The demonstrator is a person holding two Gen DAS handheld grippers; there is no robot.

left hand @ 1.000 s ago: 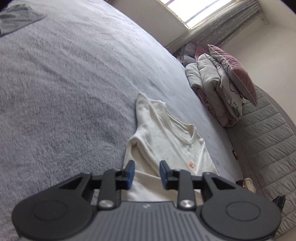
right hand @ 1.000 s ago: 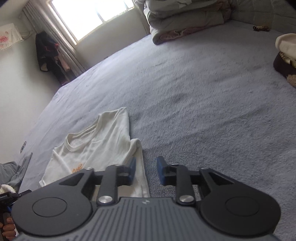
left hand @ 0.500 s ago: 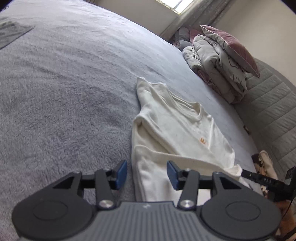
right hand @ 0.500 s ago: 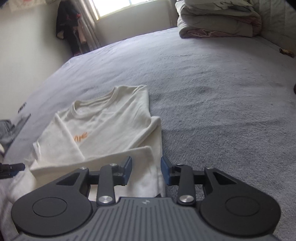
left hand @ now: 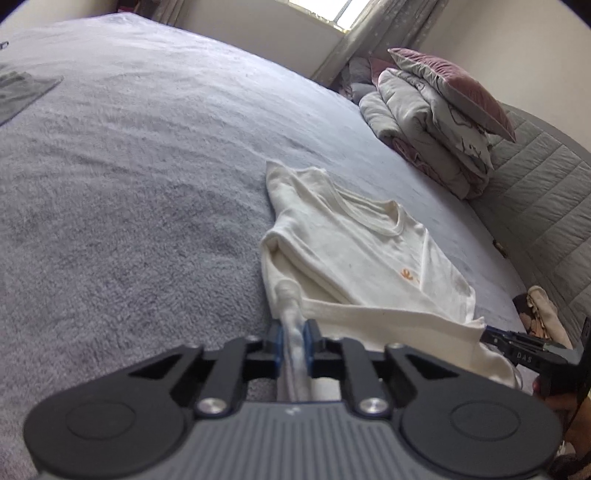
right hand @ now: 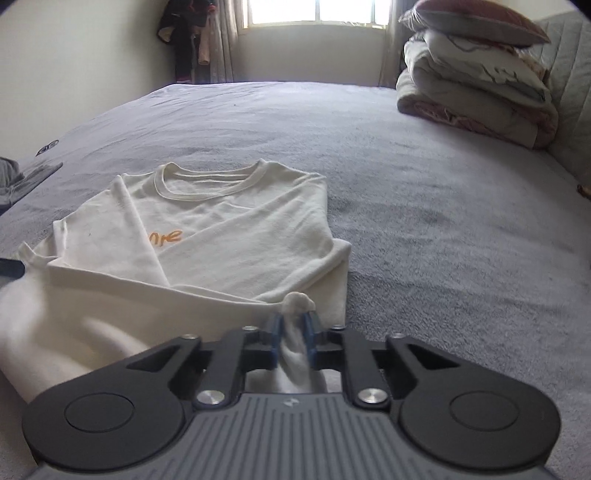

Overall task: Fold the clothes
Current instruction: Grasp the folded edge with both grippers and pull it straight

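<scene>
A cream T-shirt (left hand: 354, 258) with a small orange logo lies on the grey bed, both sleeves folded in over its front; it also shows in the right wrist view (right hand: 221, 236). My left gripper (left hand: 294, 341) is shut on a pinch of the shirt's bottom hem at one corner. My right gripper (right hand: 293, 339) is shut on a bunched bit of the hem at the other corner. The right gripper's tip (left hand: 517, 345) shows at the right edge of the left wrist view, by the shirt's far corner.
The grey fleece bed cover (left hand: 129, 184) spreads wide around the shirt. A stack of folded quilts with a pink pillow (right hand: 476, 85) sits by the padded headboard (left hand: 546, 206). A grey garment (right hand: 22, 177) lies at the bed's left edge. A window (right hand: 314, 11) is behind.
Both grippers have moved down to the shirt's bottom hem and closed on it, one at each corner. Half a second ago both were open above the cloth.
</scene>
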